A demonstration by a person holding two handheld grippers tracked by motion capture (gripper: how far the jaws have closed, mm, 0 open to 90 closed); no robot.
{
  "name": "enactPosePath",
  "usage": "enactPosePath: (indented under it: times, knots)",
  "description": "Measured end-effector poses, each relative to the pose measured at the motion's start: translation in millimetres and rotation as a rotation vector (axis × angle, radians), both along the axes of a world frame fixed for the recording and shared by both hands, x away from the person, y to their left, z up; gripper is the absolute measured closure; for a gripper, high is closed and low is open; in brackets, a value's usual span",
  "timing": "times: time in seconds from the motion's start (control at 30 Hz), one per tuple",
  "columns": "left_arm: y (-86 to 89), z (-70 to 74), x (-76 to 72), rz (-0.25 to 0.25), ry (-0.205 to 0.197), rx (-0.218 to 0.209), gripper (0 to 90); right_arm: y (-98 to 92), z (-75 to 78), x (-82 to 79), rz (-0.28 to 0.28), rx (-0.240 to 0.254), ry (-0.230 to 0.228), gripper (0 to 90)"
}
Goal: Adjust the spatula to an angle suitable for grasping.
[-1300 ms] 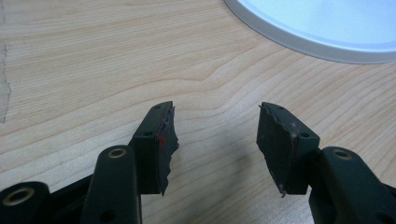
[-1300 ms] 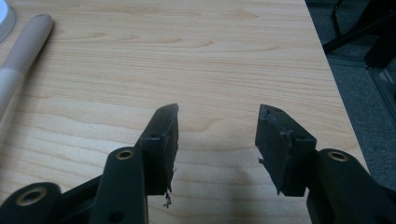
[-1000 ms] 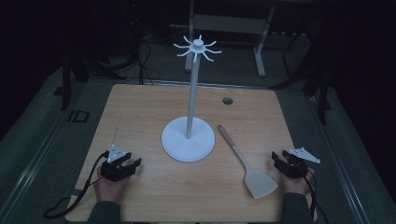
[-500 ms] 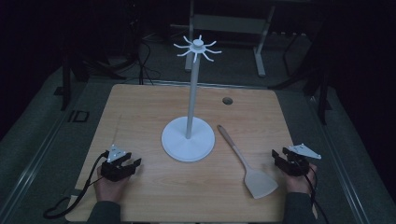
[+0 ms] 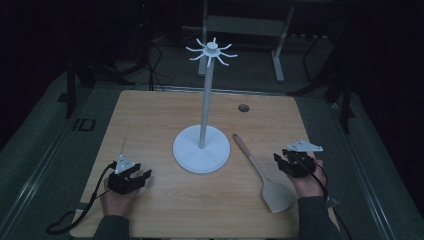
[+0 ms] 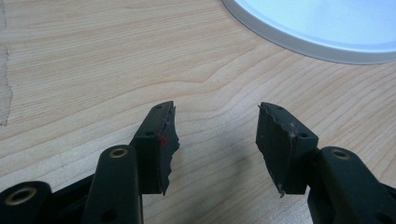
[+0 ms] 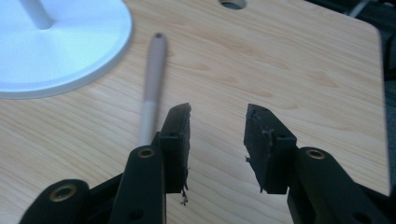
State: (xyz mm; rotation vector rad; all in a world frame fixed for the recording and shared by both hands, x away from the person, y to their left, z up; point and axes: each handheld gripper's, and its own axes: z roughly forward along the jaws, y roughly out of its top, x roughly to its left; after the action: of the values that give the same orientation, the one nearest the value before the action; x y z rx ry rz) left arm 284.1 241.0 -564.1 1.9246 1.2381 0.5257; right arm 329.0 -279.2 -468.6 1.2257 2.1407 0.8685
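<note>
Spatula (image 5: 262, 172) is what I take to be the thing in hand: it lies flat on the table (image 5: 150, 115) just beside my right gripper (image 5: 292, 162), on that gripper's left, at about nine o'clock from it in the high view. In the right gripper view (image 7: 217, 140) the jaws stand apart with nothing between them, only bare wood in the gap, and the spatula's handle (image 7: 152, 79) runs up past the left jaw toward eleven o'clock, near it but seemingly not touching. Its long axis runs from the handle tip near the stand's base (image 5: 201, 149) at about ten o'clock down to the blade at four o'clock, close to the table's near edge. My judgement is that the right hand is far nearer (the left would have to cross in front of the stand). The left gripper (image 5: 131, 177) rests at the near left, well apart from the spatula; in the left gripper view (image 6: 217, 140) its jaws are likewise spread and empty, with the base's rim (image 6: 308, 42) at one o'clock. The blade is cut off behind the jaw in the right gripper view, the handle there is blurred, and the high view is too dim to tell the blade's edge.
</note>
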Motion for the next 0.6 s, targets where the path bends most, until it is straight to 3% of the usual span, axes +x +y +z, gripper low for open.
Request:
enactPosePath:
  times: [0.27,0.6]
  knots:
    - [0.0,-0.1,0.3,0.001,0.002,-0.004,47.0,29.7,8.0,20.8,0.067,-0.041,0.100,63.6]
    - [0.2,-0.1,0.4,0.002,0.003,-0.002,46.7,51.8,4.3,46.1,0.076,-0.097,0.194,64.0]
